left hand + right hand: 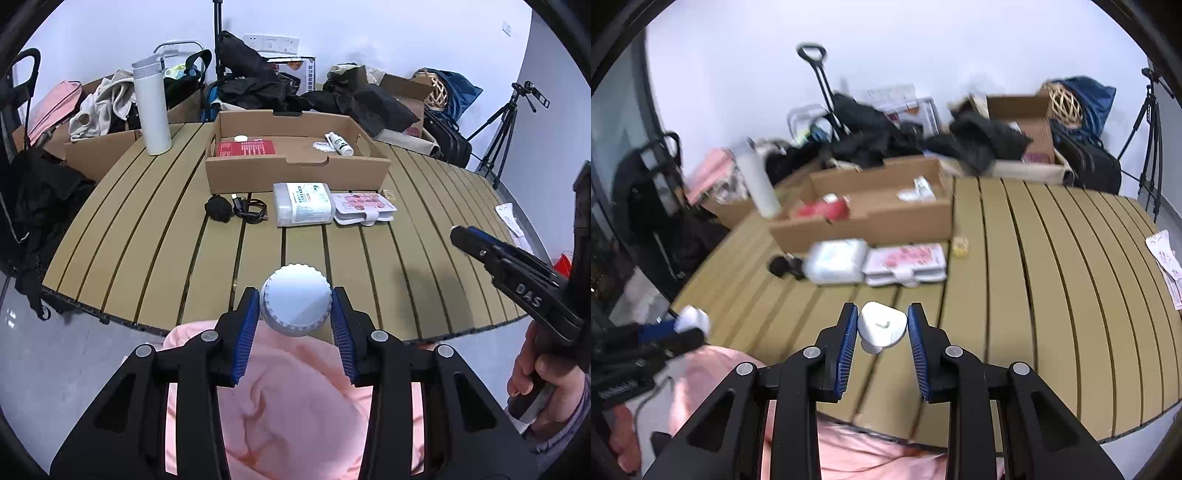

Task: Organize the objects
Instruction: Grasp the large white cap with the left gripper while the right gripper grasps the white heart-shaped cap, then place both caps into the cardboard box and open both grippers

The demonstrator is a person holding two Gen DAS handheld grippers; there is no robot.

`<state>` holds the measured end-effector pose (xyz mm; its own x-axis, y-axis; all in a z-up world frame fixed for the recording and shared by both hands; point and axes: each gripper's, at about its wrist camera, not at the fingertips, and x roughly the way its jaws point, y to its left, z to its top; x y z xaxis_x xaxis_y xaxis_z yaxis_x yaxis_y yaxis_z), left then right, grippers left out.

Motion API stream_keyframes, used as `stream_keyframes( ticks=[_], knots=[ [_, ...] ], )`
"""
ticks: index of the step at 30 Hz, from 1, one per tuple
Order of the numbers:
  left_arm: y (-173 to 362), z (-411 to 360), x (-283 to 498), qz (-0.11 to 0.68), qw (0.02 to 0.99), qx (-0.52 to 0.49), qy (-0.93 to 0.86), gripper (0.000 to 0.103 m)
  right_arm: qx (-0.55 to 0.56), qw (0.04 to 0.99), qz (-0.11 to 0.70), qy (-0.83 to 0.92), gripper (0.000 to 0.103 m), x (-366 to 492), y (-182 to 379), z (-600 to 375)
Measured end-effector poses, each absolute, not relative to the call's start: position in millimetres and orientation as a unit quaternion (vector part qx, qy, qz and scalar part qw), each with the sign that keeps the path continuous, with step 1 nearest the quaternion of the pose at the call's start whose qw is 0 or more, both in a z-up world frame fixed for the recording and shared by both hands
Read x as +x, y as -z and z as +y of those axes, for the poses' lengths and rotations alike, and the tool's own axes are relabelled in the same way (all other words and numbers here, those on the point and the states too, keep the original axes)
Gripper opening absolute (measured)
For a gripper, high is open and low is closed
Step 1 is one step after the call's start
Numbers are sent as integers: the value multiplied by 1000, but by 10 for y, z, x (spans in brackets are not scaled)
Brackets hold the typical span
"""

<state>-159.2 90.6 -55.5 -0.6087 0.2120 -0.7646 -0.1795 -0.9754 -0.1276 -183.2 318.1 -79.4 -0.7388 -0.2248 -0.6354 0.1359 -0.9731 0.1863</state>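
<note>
The left gripper [294, 308] had its ribbed blue fingers [246, 332] closed against the sides of a round white bottle cap [294, 300] with a notched rim; only the smooth top showed, and whatever hung beneath it was hidden. The right gripper [882, 325] pinched a small glossy white case [882, 325], rounded and roughly triangular, with a stubby part poking out below; it was held clear above the surface [1052, 295], which was made of tan slats with dark grooves between them. Farther back on the slats sat a shallow corrugated cardboard box [295, 173] holding a flat red packet [245, 148], a small white disc [241, 138] and a little white bottle [340, 144] lying on its side. Just in front of the box lay a fuzzy black lump [218, 208], a coiled black cable [251, 209], a translucent white container [303, 204] with a printed label, and a pink-patterned flat pack [364, 208]. A tall matte white flask [151, 107] stood upright to the left of the box. The right wrist view was motion-blurred, so the box contents there were hard to read. Soft pink fabric [288, 398] filled the foreground, partly covered by the black gripper frames.
</note>
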Motion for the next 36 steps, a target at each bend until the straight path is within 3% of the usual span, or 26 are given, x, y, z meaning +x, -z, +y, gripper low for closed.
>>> stream_keyframes(
  ticks=[9,19,22,26,31,36],
  knots=[
    [436,891,-1461,-26,118,-412,-903,36,333,122,-41,934,31,-1616,648,3025],
    [497,667,-2093,-68,123,-426,-894,36,360,146,-39,921,31,-1902,855,3017],
    [308,565,-2727,-87,138,-424,-891,36,366,160,-43,916,31,-2339,750,3044],
    [240,631,-3651,-32,116,-427,-896,36,365,184,-35,912,31,-3148,556,3009],
    [694,730,-4898,-9,82,-497,-864,36,403,226,-55,885,31,-4544,624,2723],
    [1148,697,-5499,7,86,-535,-840,36,480,233,-68,843,31,-5782,1255,2192]
  ],
)
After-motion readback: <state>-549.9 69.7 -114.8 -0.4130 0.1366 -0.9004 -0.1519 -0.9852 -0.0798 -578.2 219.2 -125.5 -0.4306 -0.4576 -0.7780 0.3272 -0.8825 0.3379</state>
